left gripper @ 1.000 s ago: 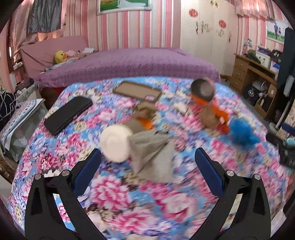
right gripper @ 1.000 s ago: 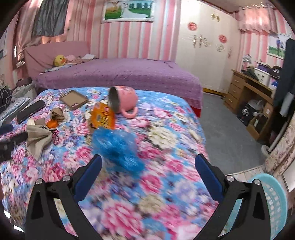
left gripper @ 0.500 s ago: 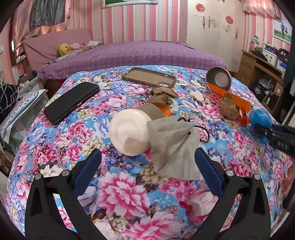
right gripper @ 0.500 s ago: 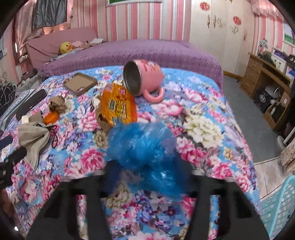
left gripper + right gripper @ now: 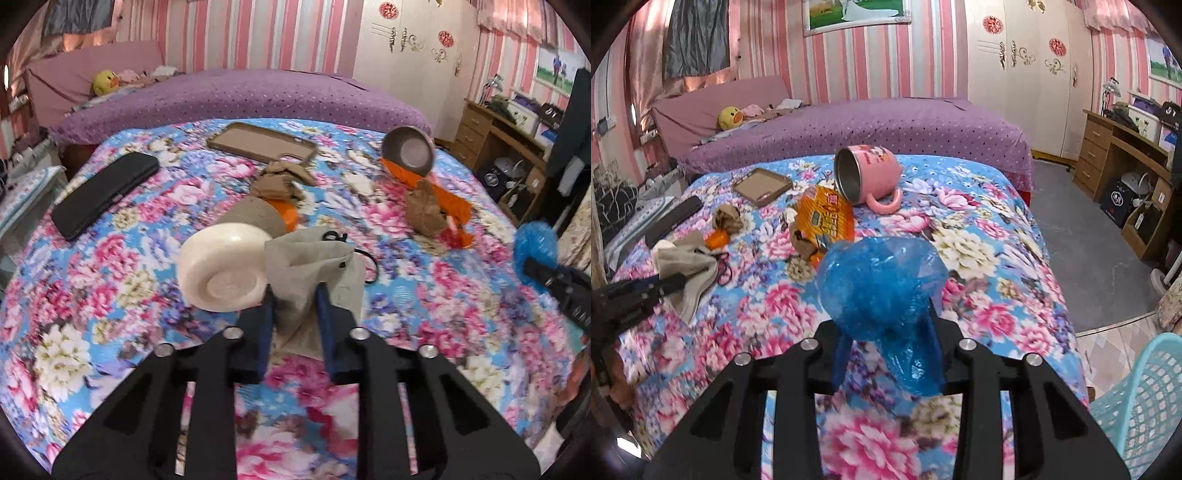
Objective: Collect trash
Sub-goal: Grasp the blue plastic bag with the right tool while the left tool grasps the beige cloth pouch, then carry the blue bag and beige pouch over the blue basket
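Note:
My left gripper point(image 5: 295, 291) is shut on a grey cloth pouch point(image 5: 314, 266) with a black cord, next to a white bowl point(image 5: 221, 269) on the floral bedspread point(image 5: 110, 295). My right gripper point(image 5: 886, 314) is shut on a crumpled blue plastic bag point(image 5: 879, 288), held above the bed; it also shows in the left wrist view point(image 5: 535, 247). An orange snack wrapper point(image 5: 825, 218), crumpled brown paper point(image 5: 727, 218) and an orange piece point(image 5: 716, 238) lie on the bed. The left gripper with the pouch point(image 5: 687, 262) shows at the left of the right wrist view.
A pink mug point(image 5: 868, 177) lies on its side. A brown phone case point(image 5: 262, 142) and a black case point(image 5: 107, 192) lie at the far side. A turquoise mesh basket point(image 5: 1145, 391) stands on the floor at right. A desk point(image 5: 1126, 155) stands by the wall.
Both grippers went from open to shut: the left closed on the grey pouch, the right closed on the blue bag and lifted it slightly.

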Tool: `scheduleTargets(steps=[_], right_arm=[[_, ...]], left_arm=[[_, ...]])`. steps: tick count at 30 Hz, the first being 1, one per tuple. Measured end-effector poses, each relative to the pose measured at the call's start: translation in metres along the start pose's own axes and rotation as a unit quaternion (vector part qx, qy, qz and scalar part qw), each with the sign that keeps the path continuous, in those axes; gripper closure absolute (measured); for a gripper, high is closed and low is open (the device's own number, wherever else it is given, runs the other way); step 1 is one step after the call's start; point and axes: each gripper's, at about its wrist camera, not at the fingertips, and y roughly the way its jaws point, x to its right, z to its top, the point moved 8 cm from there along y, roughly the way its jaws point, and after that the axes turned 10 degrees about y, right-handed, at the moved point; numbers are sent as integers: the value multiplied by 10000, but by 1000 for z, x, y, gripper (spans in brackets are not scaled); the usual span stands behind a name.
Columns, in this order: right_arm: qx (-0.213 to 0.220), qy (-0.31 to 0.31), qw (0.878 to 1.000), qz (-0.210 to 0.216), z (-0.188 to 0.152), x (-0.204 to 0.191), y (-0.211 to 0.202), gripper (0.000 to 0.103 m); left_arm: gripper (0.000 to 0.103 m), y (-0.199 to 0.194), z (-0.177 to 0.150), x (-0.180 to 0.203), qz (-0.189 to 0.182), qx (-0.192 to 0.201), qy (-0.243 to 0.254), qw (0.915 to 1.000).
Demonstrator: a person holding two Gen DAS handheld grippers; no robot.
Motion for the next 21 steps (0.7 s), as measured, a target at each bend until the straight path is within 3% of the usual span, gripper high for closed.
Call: scheduleTargets(steps=[4, 13, 21], right_arm=[[68, -81, 9999, -70, -2, 5, -6, 68], [139, 124, 9998, -38, 0, 22, -13, 68], [175, 178, 9997, -8, 0, 29, -18, 68]], left_arm=[[92, -13, 7, 14, -43, 154, 106, 9998], [92, -43, 21, 49, 284, 527, 617, 9963], [92, -41, 18, 55, 229, 444, 372, 9981]])
